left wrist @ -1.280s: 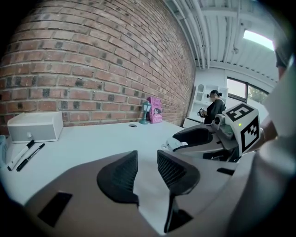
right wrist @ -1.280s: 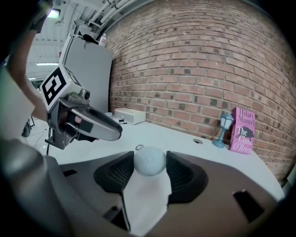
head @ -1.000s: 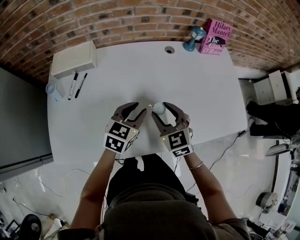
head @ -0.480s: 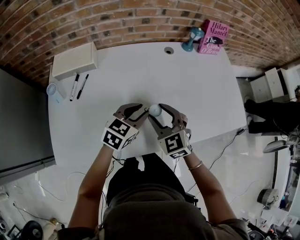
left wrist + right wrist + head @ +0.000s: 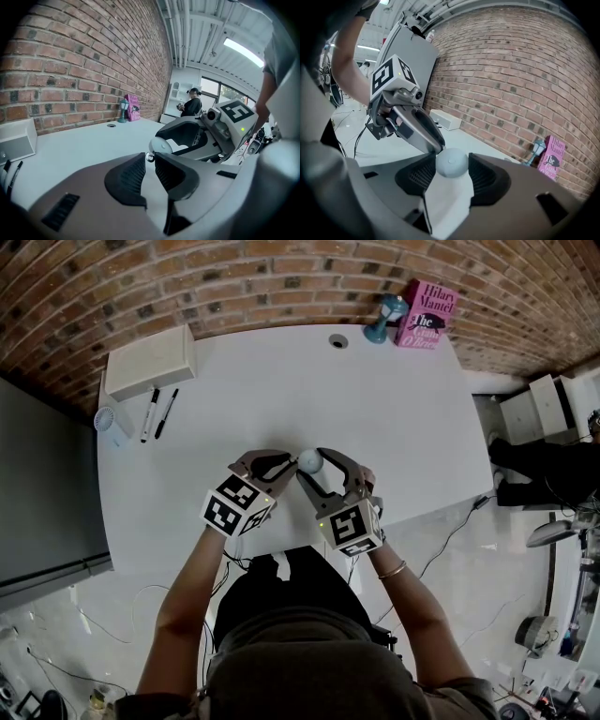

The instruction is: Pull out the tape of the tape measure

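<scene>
A small round pale tape measure is clamped between the pads of my right gripper, held just above the white table. From its left side hangs a little metal pull ring. My left gripper has come in from the left and its jaws are closing. The ring sits between their tips, and a sliver of gap still shows. In the left gripper view the tape measure shows just beyond the ring. No tape is drawn out.
At the back left lie a white box and two markers, with a small white object at the left edge. A pink book and a blue lantern ornament stand at the back right beside a cable hole.
The left gripper's jaws went from wide open to nearly closed at the tape measure's left side. Both grippers shifted slightly left. The right gripper keeps its hold.
</scene>
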A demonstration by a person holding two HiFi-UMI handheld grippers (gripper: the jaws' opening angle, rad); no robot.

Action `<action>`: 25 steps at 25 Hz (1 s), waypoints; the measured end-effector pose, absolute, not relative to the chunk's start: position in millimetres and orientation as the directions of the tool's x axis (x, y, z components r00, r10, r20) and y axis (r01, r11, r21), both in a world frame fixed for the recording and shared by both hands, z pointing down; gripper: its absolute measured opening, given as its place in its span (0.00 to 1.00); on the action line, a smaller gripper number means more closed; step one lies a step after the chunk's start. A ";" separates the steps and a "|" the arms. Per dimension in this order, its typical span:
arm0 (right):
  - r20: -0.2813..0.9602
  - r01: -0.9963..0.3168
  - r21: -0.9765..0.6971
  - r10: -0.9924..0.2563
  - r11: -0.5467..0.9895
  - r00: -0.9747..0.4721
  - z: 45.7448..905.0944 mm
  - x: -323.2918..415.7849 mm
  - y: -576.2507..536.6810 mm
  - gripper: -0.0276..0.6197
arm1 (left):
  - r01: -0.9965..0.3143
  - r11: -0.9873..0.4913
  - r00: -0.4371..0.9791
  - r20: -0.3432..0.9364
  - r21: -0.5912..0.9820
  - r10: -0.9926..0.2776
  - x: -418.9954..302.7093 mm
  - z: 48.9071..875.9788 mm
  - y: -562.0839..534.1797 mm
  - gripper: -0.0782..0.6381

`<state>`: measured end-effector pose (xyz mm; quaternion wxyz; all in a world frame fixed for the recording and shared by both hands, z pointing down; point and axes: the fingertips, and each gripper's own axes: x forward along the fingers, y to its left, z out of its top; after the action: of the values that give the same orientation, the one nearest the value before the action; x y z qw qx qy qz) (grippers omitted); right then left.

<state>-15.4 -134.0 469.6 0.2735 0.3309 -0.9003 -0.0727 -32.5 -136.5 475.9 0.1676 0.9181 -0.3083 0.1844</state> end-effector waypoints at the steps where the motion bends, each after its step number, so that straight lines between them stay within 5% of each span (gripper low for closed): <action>1: 0.447 -0.558 0.310 -0.635 0.770 -0.630 470.2 -15.0 -134.2 0.39 | -0.629 -0.754 0.740 0.444 0.191 -0.505 -32.2 476.3 -136.8 0.22; 25: 0.523 -0.645 0.206 -0.640 0.736 -0.563 496.8 12.6 -146.9 0.38 | -0.705 -0.691 0.659 0.507 0.160 -0.556 -23.9 491.8 -146.5 0.19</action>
<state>12.6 -146.9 496.8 0.2940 0.3633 -0.8841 0.0043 -23.9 -146.5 491.8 0.1741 0.8940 -0.3527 0.2147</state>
